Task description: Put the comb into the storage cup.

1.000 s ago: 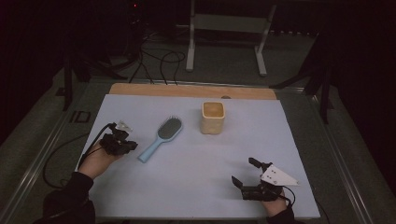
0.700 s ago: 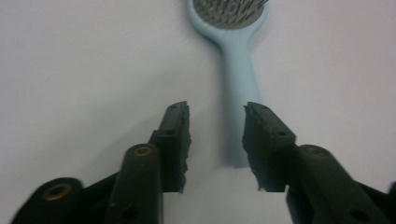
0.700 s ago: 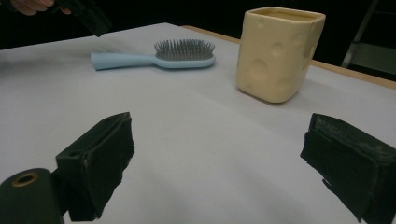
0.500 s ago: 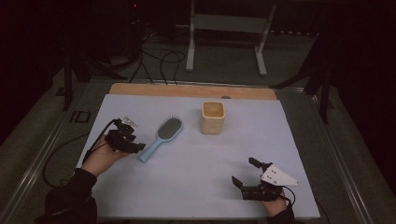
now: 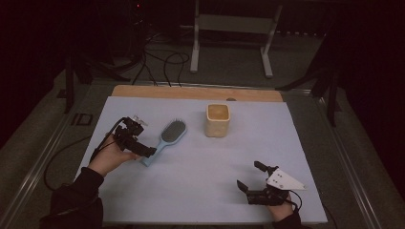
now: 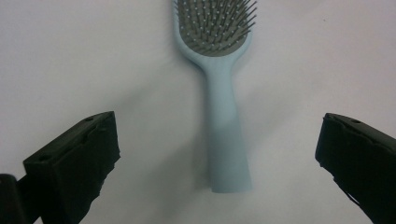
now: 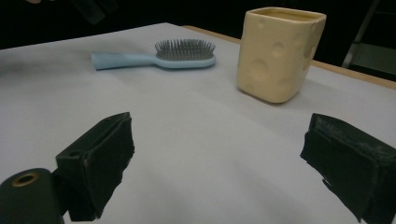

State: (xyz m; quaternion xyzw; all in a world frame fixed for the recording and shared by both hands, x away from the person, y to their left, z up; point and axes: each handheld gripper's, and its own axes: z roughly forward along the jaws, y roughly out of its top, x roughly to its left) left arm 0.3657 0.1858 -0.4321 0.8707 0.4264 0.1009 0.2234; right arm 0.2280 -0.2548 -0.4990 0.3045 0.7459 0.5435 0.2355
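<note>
A light blue hairbrush (image 5: 169, 133) lies bristles up on the pale mat, its handle pointing toward my left gripper (image 5: 143, 139). In the left gripper view the handle (image 6: 224, 116) runs up the middle between the wide jaws of the left gripper (image 6: 218, 122), which have just been opening, and neither pad touches it. My right gripper (image 5: 250, 176) rests open and empty near the front right of the mat. From the right gripper (image 7: 219, 126) I see the brush (image 7: 159, 59) and a cream cup with cheese-like dimples (image 7: 275, 51) farther off.
The cream cup (image 5: 218, 119) stands upright behind the mat's middle, right of the brush. A wooden strip (image 5: 196, 92) borders the mat's far edge. Beyond the table, a metal stand (image 5: 231, 43) and cables (image 5: 157, 57) sit on the dark floor.
My left gripper moved right and slightly away from the person, up to the brush handle, and its jaws spread apart. The right gripper, the brush and the cup kept still.
</note>
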